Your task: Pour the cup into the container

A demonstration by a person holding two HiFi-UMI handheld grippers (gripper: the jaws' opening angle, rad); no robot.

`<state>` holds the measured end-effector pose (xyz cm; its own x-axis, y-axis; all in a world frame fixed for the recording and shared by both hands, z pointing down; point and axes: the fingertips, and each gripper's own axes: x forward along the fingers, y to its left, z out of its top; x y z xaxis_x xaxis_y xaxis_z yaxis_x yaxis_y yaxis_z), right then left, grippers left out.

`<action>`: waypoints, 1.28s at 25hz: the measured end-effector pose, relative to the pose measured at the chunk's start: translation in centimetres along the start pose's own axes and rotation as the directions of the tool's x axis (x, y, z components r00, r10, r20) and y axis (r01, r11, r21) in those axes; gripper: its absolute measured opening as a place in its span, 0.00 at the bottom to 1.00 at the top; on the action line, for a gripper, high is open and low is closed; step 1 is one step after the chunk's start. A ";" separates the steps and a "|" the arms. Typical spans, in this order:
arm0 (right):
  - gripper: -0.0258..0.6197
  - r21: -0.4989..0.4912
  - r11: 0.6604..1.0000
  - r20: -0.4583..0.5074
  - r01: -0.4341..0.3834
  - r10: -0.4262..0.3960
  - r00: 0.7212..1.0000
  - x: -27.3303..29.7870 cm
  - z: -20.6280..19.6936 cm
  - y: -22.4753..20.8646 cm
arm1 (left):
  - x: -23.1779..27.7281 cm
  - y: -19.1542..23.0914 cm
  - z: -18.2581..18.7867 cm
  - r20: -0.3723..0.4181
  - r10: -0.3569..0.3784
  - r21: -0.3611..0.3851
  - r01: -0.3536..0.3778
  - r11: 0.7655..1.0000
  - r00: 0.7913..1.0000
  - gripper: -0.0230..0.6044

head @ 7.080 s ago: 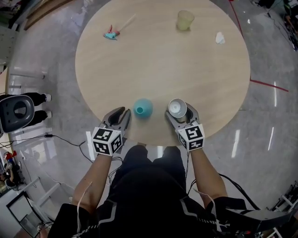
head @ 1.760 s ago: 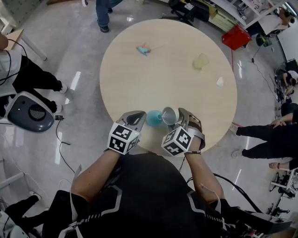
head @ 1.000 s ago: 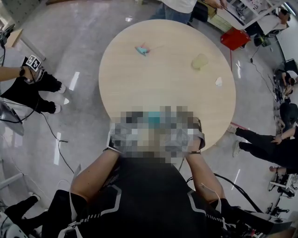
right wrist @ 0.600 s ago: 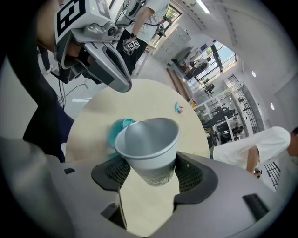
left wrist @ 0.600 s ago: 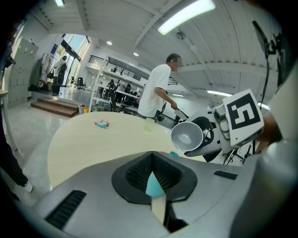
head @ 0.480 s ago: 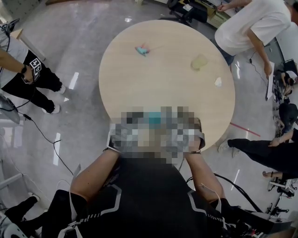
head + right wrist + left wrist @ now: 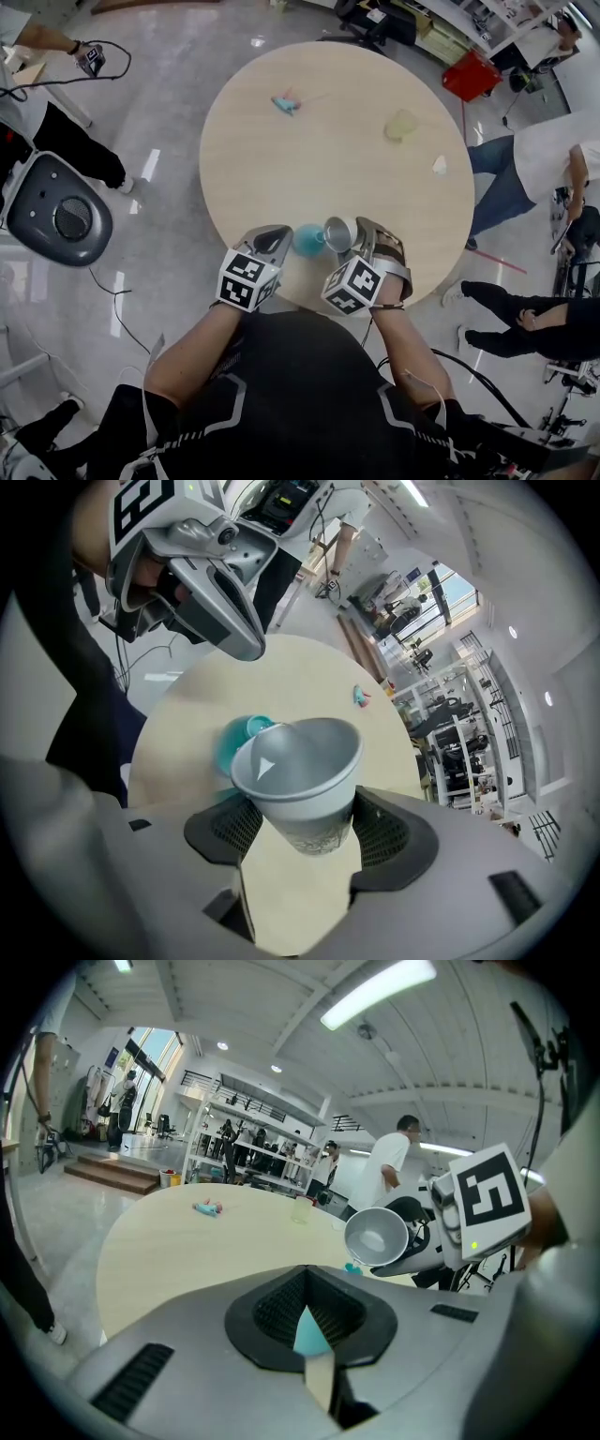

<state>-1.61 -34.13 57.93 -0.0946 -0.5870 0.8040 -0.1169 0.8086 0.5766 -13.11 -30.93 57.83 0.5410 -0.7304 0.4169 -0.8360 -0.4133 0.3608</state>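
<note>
A grey paper cup (image 7: 339, 232) is tipped on its side toward the teal round container (image 7: 307, 239), which stands near the table's front edge. My right gripper (image 7: 352, 236) is shut on the cup. In the right gripper view the cup (image 7: 300, 772) sits between the jaws with its mouth just over the container's opening (image 7: 236, 742). My left gripper (image 7: 270, 236) rests left of the container, shut and empty. In the left gripper view the cup (image 7: 376, 1235) hangs to the right above the table, and its inside shows a pale patch.
On the far side of the round wooden table (image 7: 281, 169) lie a yellowish cup (image 7: 400, 124), a small teal and pink toy (image 7: 285, 102) and a white scrap (image 7: 440, 165). People stand around the table, and a grey chair (image 7: 56, 220) is at the left.
Since the earliest frame the cup has been lifted off the table and tipped toward the teal container. Over the last second both grippers hold still; only people around the table have moved.
</note>
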 end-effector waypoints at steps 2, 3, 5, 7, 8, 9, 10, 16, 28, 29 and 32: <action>0.51 -0.002 1.000 -0.001 -0.002 0.002 1.000 0.1 0.1 0.2 | -0.1 0.1 -0.2 -0.004 0.001 0.001 -0.001 1.000 1.000 0.04; 0.51 -0.001 1.000 -0.001 -0.004 0.004 1.000 0.2 0.1 0.4 | -0.1 0.1 -0.2 -0.005 0.001 0.002 -0.001 1.000 1.000 0.04; 0.51 0.007 1.000 0.001 -0.008 0.008 1.000 0.3 0.0 0.5 | -0.1 0.1 -0.3 -0.005 0.001 0.005 -0.001 1.000 1.000 0.04; 0.51 0.034 0.999 0.008 -0.020 0.020 1.000 0.4 -0.2 0.7 | 0.0 0.0 -0.3 -0.004 0.002 0.006 -0.002 1.000 1.000 0.04; 0.51 0.060 0.998 0.017 -0.032 0.031 0.999 0.5 -0.3 0.8 | 0.1 0.0 -0.2 -0.004 0.002 0.006 -0.002 1.000 1.000 0.04; 0.51 0.092 0.995 0.029 -0.047 0.044 0.999 0.6 -0.4 0.8 | 0.1 0.0 -0.2 -0.003 0.001 0.006 -0.001 1.000 1.000 0.04; 0.51 0.121 0.991 0.042 -0.059 0.055 0.998 0.7 -0.5 0.9 | 0.2 0.0 -0.1 -0.003 0.001 0.007 -0.001 1.000 1.000 0.04; 0.51 0.265 0.958 0.138 -0.109 0.074 0.988 0.7 -0.5 1.0 | 0.2 -0.1 0.3 -0.007 0.003 0.019 -0.003 1.000 1.000 0.04; 0.51 0.530 0.818 0.310 -0.224 0.059 0.949 0.2 -2.4 0.6 | 0.4 -1.0 1.3 0.008 -0.002 0.009 0.002 1.000 1.000 0.04; 0.51 0.545 0.805 0.322 -0.234 0.057 0.945 0.2 -2.5 0.5 | 0.4 -1.1 1.3 0.008 -0.001 0.008 0.001 1.000 1.000 0.04; 0.51 0.598 0.755 0.367 -0.269 0.040 0.930 0.2 -3.3 0.4 | 0.7 -1.4 1.6 0.010 -0.005 0.014 0.005 1.000 1.000 0.04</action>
<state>1.60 -33.80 58.83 -0.4550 -0.5275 0.7174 -0.6541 0.7447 0.1327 -11.68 -31.72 56.29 0.5442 -0.7339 0.4064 -0.8347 -0.4247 0.3507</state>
